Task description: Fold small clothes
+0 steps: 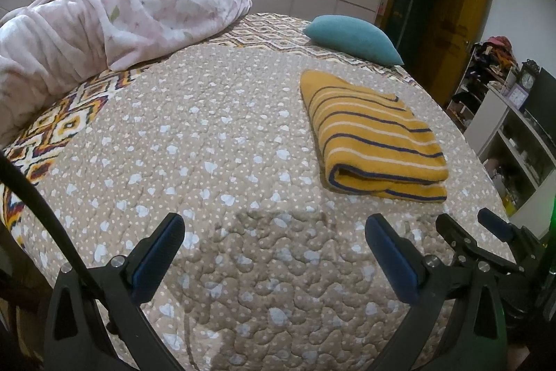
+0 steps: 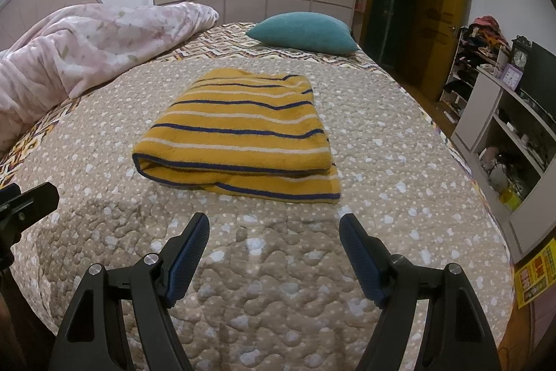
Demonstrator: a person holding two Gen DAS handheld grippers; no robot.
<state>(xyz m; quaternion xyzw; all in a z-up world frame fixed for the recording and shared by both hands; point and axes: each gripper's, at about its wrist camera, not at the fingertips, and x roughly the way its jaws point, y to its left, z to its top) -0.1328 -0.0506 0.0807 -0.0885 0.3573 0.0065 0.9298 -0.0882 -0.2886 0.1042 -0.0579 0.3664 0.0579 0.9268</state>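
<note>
Folded mustard-yellow terry garment with navy and white stripes (image 2: 239, 134) on the quilted beige bed (image 2: 382, 162); left tongs (image 1: 274, 252) and right tongs (image 2: 274, 249) apart, empty, short of it. Fold seemingly done; next, perhaps a tidying pinch.

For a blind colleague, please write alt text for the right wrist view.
A folded yellow striped cloth lies on a beige quilted bed, just ahead of the open, empty right gripper. Behind it lie a teal pillow and a bunched pink blanket; the left gripper's tip shows at the left edge.
</note>
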